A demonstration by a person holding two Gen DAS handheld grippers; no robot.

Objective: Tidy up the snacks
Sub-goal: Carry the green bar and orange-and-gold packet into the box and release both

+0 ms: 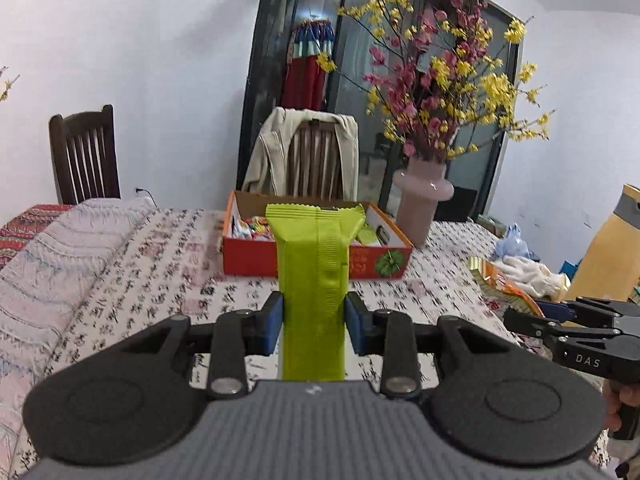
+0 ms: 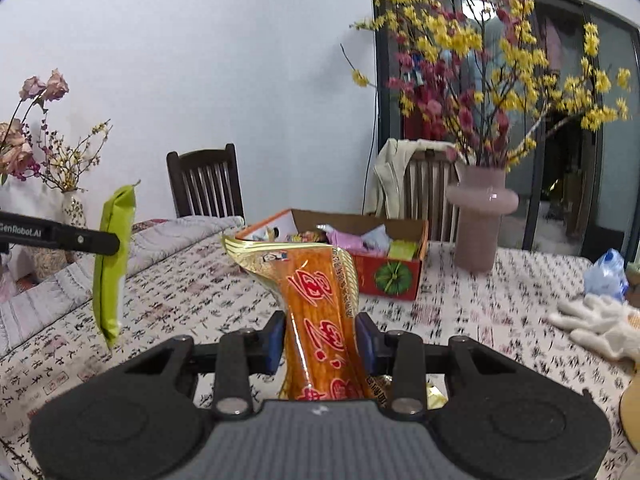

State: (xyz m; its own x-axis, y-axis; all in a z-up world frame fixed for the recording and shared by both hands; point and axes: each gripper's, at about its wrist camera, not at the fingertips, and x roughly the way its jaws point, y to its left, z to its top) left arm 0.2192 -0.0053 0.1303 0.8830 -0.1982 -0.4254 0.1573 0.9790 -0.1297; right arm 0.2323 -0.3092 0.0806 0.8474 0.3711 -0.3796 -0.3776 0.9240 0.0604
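Note:
My left gripper [image 1: 314, 322] is shut on a long green snack packet [image 1: 316, 264] and holds it above the table, pointing toward an open orange cardboard box [image 1: 384, 262] that holds several snacks. My right gripper [image 2: 320, 340] is shut on an orange and gold snack packet [image 2: 320, 300] with red characters. The box also shows in the right wrist view [image 2: 394, 274], ahead and slightly right. The green packet [image 2: 112, 256] hangs from the left gripper at the left of the right wrist view. The right gripper with its orange packet [image 1: 508, 284] shows at the right of the left wrist view.
A pink vase [image 1: 422, 204] of yellow and pink blossoms stands right of the box. White gloves [image 2: 600, 324] and a blue bag [image 2: 606, 274] lie at the table's right. A folded quilt [image 1: 52, 264] covers the left side. Two chairs [image 1: 316, 160] stand behind the table.

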